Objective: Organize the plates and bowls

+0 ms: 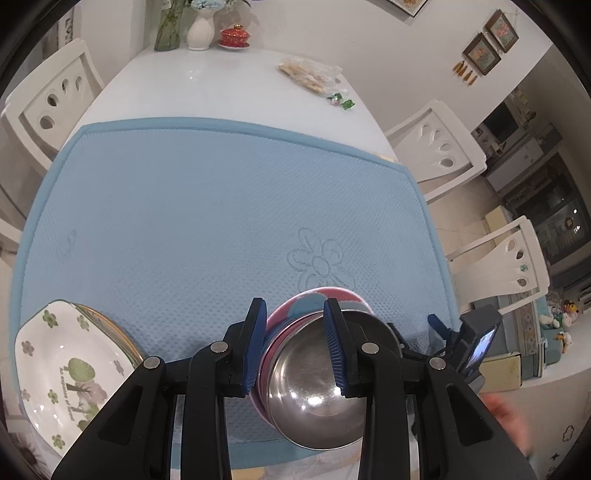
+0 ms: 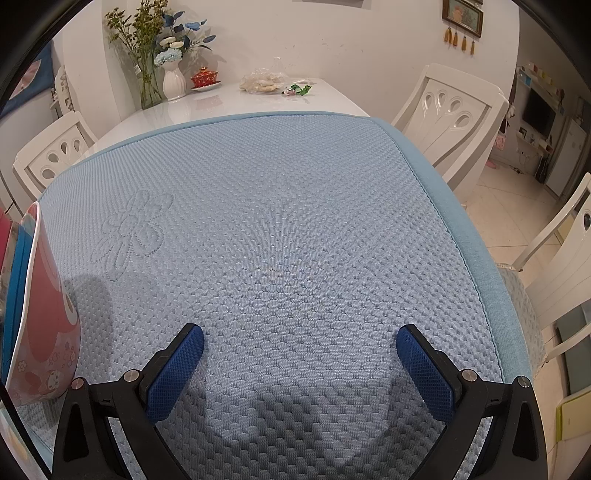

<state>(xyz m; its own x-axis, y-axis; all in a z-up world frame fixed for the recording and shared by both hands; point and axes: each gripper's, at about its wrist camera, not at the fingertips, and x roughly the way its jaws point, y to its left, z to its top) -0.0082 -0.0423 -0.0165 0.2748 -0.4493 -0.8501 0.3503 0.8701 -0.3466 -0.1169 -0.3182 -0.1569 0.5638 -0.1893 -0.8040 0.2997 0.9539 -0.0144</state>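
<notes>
Nearest the left wrist camera, the left gripper has its jaws clenched on the rim of a stack of bowls: one blue pad sits outside the wall, the other inside the top bowl. That top one is a steel bowl, nested in a pink bowl with blue patches, and the stack sits on the near part of the blue mat. To its left, at the mat's near corner, a white plate printed with green trees and clovers lies on another gold-rimmed plate (only its edge shows). Right of the stack, the right gripper is partly visible.

From the right wrist camera, the right gripper has its jaws spread wide with only mat between them; the pink bowl stands at the far left, well apart from its pads.

Beyond the mat, the white counter carries a bag of snacks, a red lidded cup and a white vase. White chairs stand around.
</notes>
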